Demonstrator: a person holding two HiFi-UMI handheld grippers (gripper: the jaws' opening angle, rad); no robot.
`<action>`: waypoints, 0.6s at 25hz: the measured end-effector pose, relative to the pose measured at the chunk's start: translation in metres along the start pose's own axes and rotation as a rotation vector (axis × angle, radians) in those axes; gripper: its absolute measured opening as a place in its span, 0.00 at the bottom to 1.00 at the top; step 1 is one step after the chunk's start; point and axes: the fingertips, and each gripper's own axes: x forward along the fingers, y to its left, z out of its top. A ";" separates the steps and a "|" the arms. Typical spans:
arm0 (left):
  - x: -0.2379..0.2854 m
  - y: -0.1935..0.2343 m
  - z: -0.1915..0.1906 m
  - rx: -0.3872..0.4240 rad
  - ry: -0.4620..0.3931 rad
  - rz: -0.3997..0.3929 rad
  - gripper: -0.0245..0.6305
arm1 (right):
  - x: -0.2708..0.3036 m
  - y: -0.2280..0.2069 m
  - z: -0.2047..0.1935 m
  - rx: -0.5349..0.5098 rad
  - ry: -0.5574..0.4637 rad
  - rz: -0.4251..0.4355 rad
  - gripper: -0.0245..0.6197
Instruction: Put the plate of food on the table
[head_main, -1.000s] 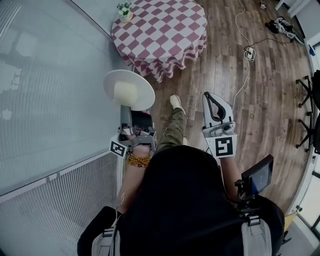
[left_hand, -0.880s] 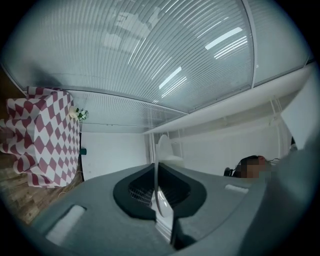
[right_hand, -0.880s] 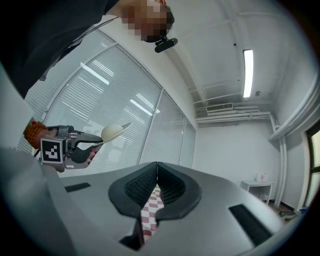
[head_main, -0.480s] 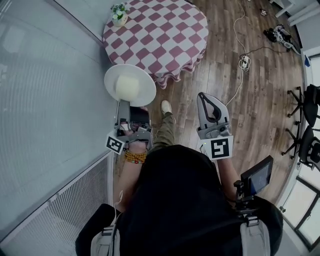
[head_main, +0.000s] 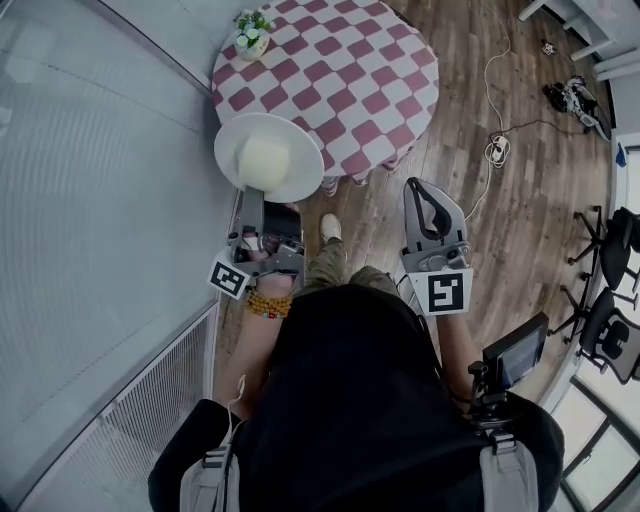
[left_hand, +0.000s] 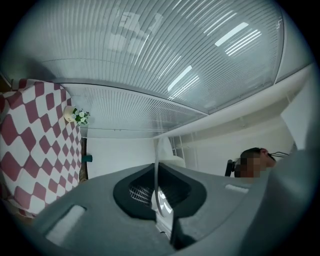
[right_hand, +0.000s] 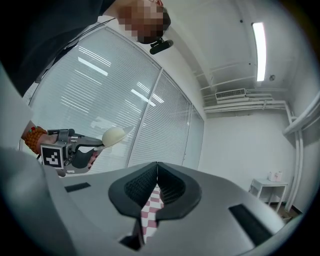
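Note:
A white plate with a pale round bun on it hangs level at the near left edge of a round table under a red-and-white checked cloth. My left gripper is shut on the plate's near rim. In the left gripper view the plate shows edge-on as a thin line between the closed jaws. My right gripper is shut and empty, held over the wooden floor to the right of the table. From the right gripper view I see the bun and the left gripper at the left.
A small pot of flowers stands at the table's far left. A glass wall with blinds runs close along the left. A cable and power strip lie on the floor to the right, with office chairs beyond. The person's shoe is below.
Both grippers have travelled toward the table. The plate, earlier short of the cloth, now overlaps the table's near left edge. Both grips look the same.

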 end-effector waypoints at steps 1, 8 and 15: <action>-0.004 0.003 0.002 -0.001 -0.004 0.001 0.06 | 0.000 0.003 -0.004 -0.003 -0.002 0.002 0.05; 0.027 0.033 0.002 0.010 0.012 0.043 0.06 | 0.027 -0.023 -0.025 0.042 0.014 -0.030 0.05; 0.071 0.067 -0.014 0.023 0.018 0.115 0.06 | 0.058 -0.074 -0.061 0.071 0.062 -0.054 0.05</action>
